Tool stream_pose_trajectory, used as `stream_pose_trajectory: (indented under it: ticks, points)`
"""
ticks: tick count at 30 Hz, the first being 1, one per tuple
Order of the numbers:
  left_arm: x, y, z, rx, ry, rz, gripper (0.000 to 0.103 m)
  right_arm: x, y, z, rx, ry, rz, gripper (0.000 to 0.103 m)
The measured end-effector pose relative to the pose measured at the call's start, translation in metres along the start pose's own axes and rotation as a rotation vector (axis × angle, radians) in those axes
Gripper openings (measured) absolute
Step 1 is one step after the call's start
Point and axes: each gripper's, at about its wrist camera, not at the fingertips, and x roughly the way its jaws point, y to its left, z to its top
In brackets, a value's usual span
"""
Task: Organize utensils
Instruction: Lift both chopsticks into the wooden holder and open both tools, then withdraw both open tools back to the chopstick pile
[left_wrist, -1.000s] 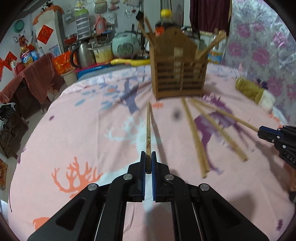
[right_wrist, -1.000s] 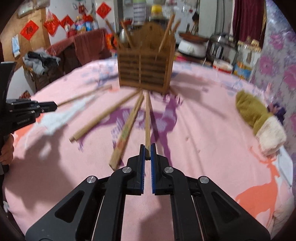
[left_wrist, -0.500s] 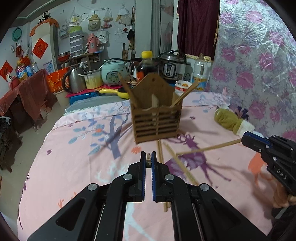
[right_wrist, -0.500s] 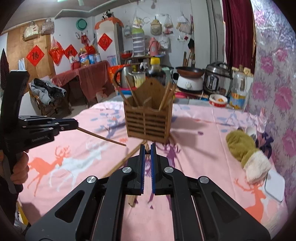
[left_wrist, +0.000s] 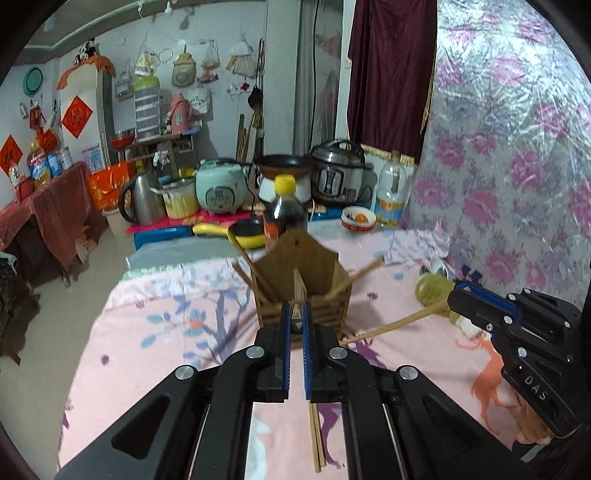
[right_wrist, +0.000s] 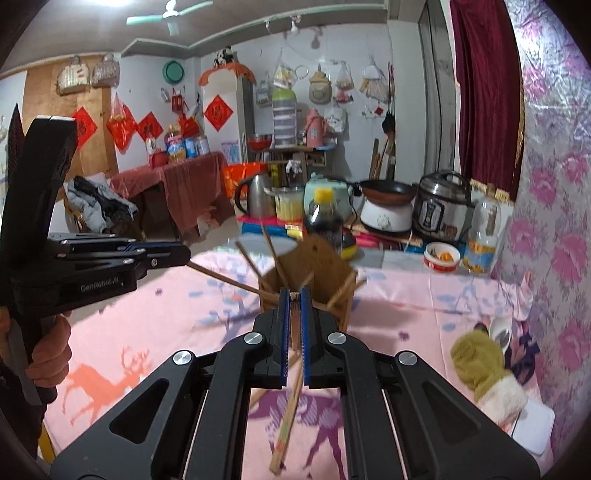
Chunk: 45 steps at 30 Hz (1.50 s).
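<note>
My left gripper is shut on one wooden chopstick, which points at the wooden slatted holder on the pink tablecloth. The holder has several chopsticks leaning in it. My right gripper is shut on another chopstick, seen end-on, aimed at the same holder. Each gripper shows in the other's view: the right gripper with its chopstick slanting down-left, the left gripper with its chopstick reaching toward the holder. Both are held above the table. Loose chopsticks lie on the cloth below.
A dark sauce bottle stands right behind the holder. An olive and white mitten, a small cup and a flat white box lie at the right by the flowered wall. Cookers, a kettle and pans crowd the back.
Both grippers have risen from the tablecloth, each lifting its chopstick off the cloth. The views have tilted up, and the holder now sits just beyond both sets of fingertips.
</note>
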Motion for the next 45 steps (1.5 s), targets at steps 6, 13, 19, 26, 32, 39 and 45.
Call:
stream_pose_trajectory:
  ticks: [6,13,19,26,32,39,45]
  points:
    - [0.017,0.005,0.029,0.002,0.006,0.028,0.006,0.014,-0.007,0.039,0.029,-0.068,-0.034,0.006]
    - [0.083,0.010,0.031,-0.030,0.127,0.041,0.009,0.075,-0.018,0.048,0.035,-0.008,-0.106,0.007]
    - [0.089,0.030,0.020,-0.139,0.079,0.045,0.066,0.095,-0.036,0.021,0.117,0.052,-0.093,0.013]
    - [0.065,0.053,-0.011,-0.242,0.012,0.116,0.091,0.049,-0.042,-0.005,0.146,0.004,-0.121,0.054]
    - [0.061,0.057,-0.064,-0.243,0.050,0.211,0.097,0.030,-0.046,-0.051,0.188,0.048,-0.163,0.080]
    - [0.082,0.057,-0.150,-0.227,0.171,0.217,0.097,0.043,-0.048,-0.129,0.204,0.227,-0.132,0.081]
    - [0.095,0.055,-0.175,-0.171,0.278,0.271,0.097,0.066,-0.052,-0.151,0.217,0.345,-0.144,0.081]
